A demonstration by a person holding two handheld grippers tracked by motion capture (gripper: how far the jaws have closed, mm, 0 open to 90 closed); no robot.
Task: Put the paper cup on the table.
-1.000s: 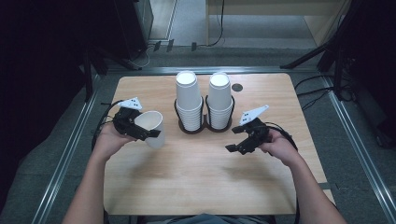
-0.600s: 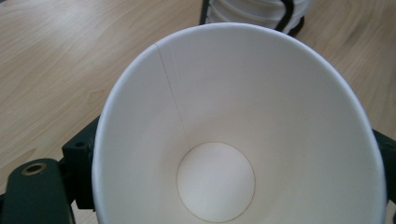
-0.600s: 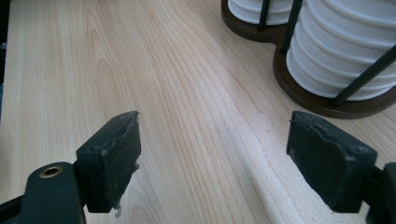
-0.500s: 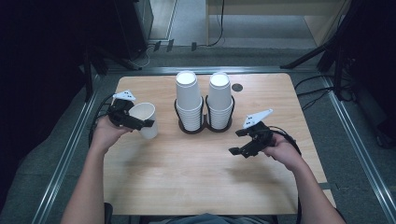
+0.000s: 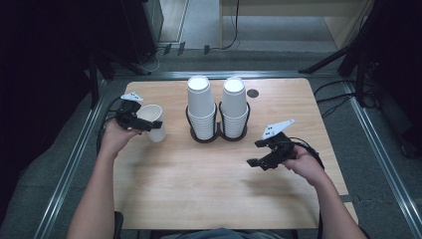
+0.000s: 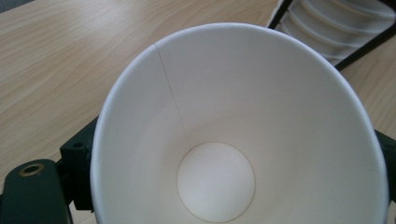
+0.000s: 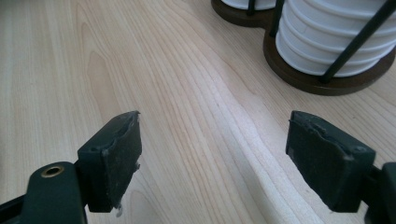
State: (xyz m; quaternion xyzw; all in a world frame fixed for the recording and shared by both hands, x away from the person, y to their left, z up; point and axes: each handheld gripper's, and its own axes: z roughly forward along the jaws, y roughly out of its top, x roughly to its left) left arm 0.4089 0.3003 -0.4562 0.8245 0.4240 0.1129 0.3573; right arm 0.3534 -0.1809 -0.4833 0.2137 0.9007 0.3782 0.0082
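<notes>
while the left tongs stay clamped on the white paper cup at the table's left side, the right tongs stand apart, holding nothing, near the two cup stacks.

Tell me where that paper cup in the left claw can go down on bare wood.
Bare table runs wide between the cup holder and the near edge, from the left claw with its paper cup across to the open right claw. The left rear corner is free too. It is crowded mid-rear, where the two cup stacks stand side by side.
</notes>
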